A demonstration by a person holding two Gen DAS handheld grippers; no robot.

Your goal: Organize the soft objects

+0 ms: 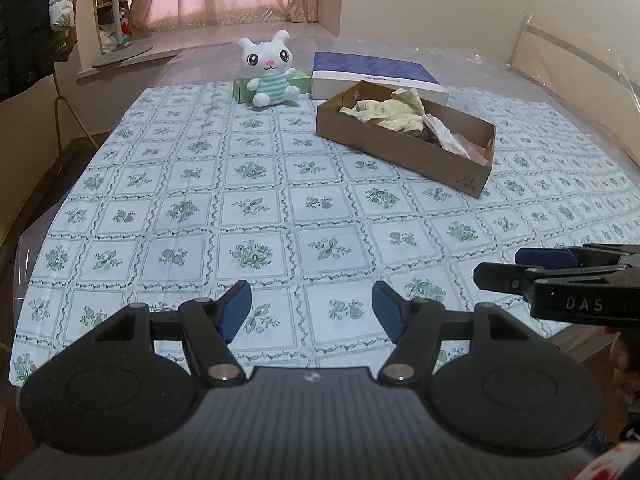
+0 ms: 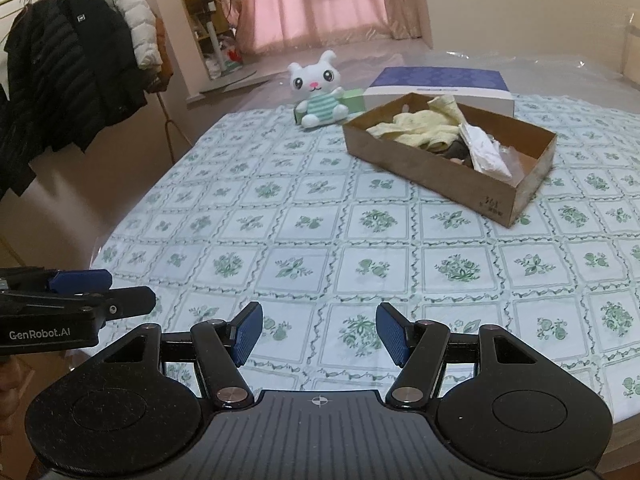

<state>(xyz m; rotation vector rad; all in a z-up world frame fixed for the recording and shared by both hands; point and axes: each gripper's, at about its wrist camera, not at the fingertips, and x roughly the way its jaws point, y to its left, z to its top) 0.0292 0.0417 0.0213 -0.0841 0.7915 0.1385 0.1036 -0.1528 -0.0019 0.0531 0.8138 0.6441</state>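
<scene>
A white plush rabbit (image 1: 269, 72) (image 2: 320, 94) in a striped green shirt sits upright at the far end of the table, leaning on a small green box (image 1: 245, 90). To its right an open brown cardboard box (image 1: 404, 148) (image 2: 436, 172) holds a yellow cloth (image 1: 394, 114) (image 2: 424, 124) and white and dark soft items. My left gripper (image 1: 312, 314) hangs open over the near table edge, nothing between its blue pads. My right gripper (image 2: 319, 334) is likewise open and empty, far from the box. Each gripper shows at the side of the other's view.
A flat blue-and-white box (image 1: 376, 74) (image 2: 440, 88) lies behind the cardboard box. The table carries a green floral cloth (image 1: 256, 208) (image 2: 304, 236) over clear plastic. Dark and white jackets (image 2: 76, 64) hang on a rack at left. Pink curtains close off the back.
</scene>
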